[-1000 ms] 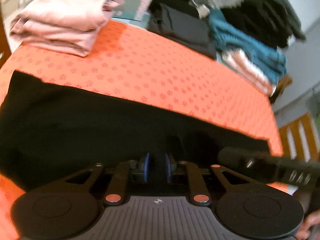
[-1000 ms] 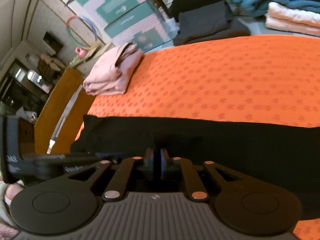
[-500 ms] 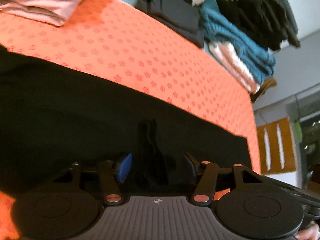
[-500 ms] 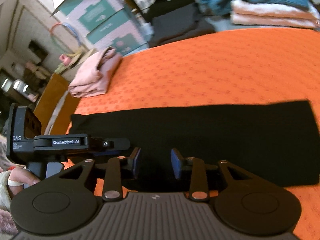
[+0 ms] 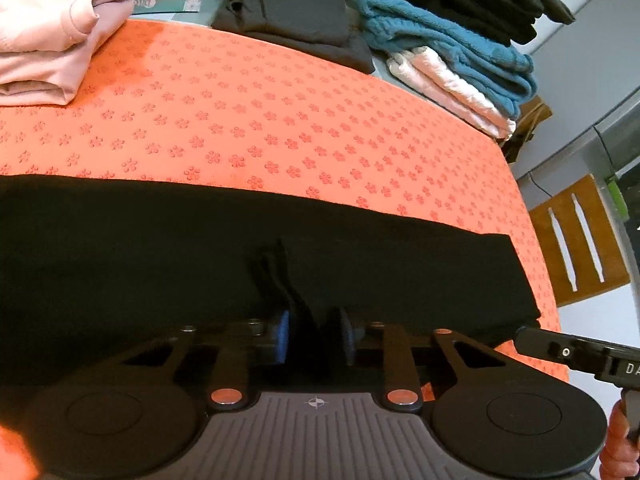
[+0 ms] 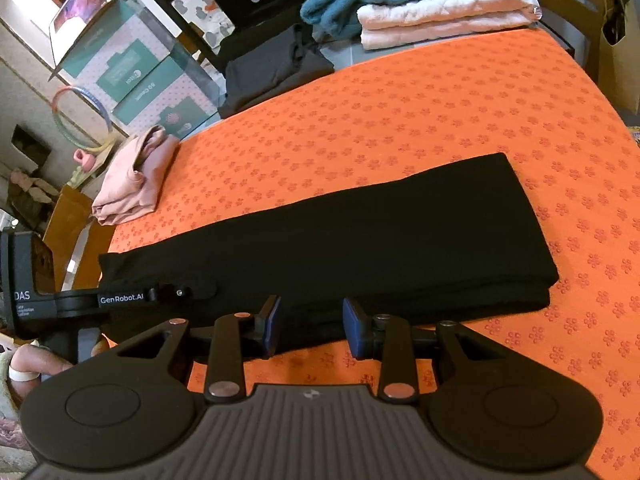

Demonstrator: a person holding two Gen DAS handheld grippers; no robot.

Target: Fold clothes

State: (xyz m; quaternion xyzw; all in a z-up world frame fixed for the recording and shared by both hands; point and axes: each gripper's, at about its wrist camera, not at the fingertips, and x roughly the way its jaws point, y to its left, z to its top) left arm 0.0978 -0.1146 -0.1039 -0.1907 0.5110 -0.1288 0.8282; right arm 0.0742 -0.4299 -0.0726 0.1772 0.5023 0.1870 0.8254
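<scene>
Black garment (image 6: pixel 340 240) lies as a long folded band across the lower middle of the orange mat (image 6: pixel 400 120), doubled layers showing at its right end.

At the far left of the right view the left claw (image 5: pixel 314 336) sits over the band's left end. In its own view its jaws stand a little apart with a raised ridge of black cloth between them; whether they pinch it I cannot tell. A loose nip could let that ridge slip and leave the fold crooked.

Further right, the right claw (image 6: pixel 308 326) hangs wide apart just off the near edge, holding nothing. Lifting one end alone could drag the layers askew.

Bare mat beyond the band gives room. A pink folded pile (image 6: pixel 134 180) sits at centre left and stacked clothes (image 6: pixel 420 4) at the top right, both well apart. The mat's near edge lies close below the band.
</scene>
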